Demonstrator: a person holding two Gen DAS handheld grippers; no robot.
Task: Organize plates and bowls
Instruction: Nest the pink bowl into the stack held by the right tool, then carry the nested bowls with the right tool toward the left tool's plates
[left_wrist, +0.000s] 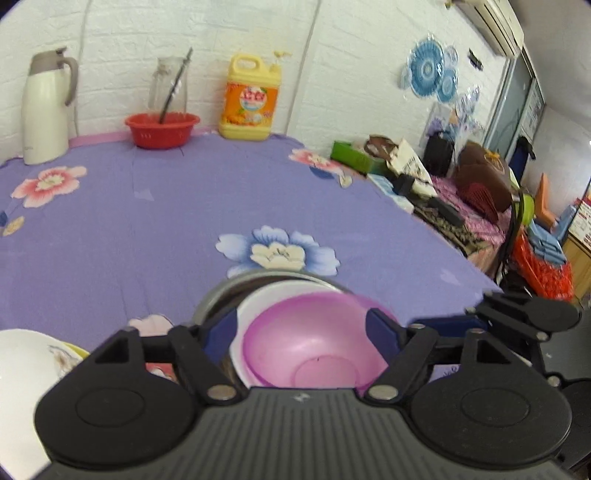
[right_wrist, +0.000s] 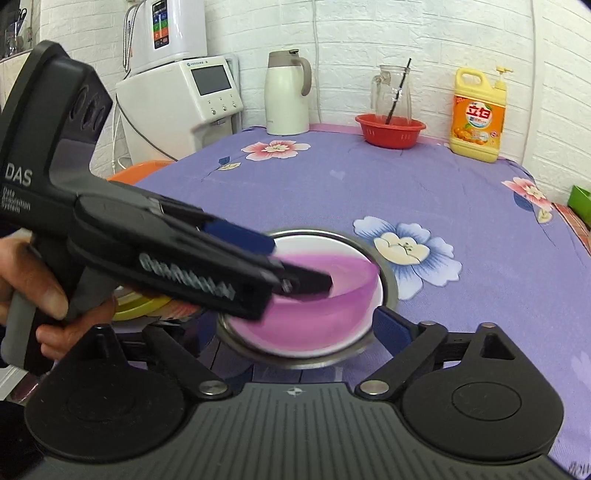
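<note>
A pink translucent bowl (left_wrist: 310, 347) sits nested in a white bowl (left_wrist: 258, 302), which sits in a steel bowl (left_wrist: 218, 295) on the purple flowered tablecloth. My left gripper (left_wrist: 304, 325) is open, its blue-padded fingers on either side of the pink bowl. In the right wrist view the left gripper (right_wrist: 291, 266) reaches in from the left over the pink bowl (right_wrist: 317, 306), white bowl (right_wrist: 314, 242) and steel bowl (right_wrist: 388, 284). My right gripper (right_wrist: 295, 332) is open at the near rim of the stack. A white flowered plate (left_wrist: 26, 365) and a yellow plate (right_wrist: 136, 306) lie left of the stack.
At the back of the table stand a white thermos jug (right_wrist: 286, 92), a red basket (right_wrist: 389, 129) with a glass pitcher (right_wrist: 391, 92), and a yellow detergent bottle (right_wrist: 478, 114). A water dispenser (right_wrist: 177, 92) stands beyond the left edge. Clutter lies on a side table (left_wrist: 443, 184) to the right.
</note>
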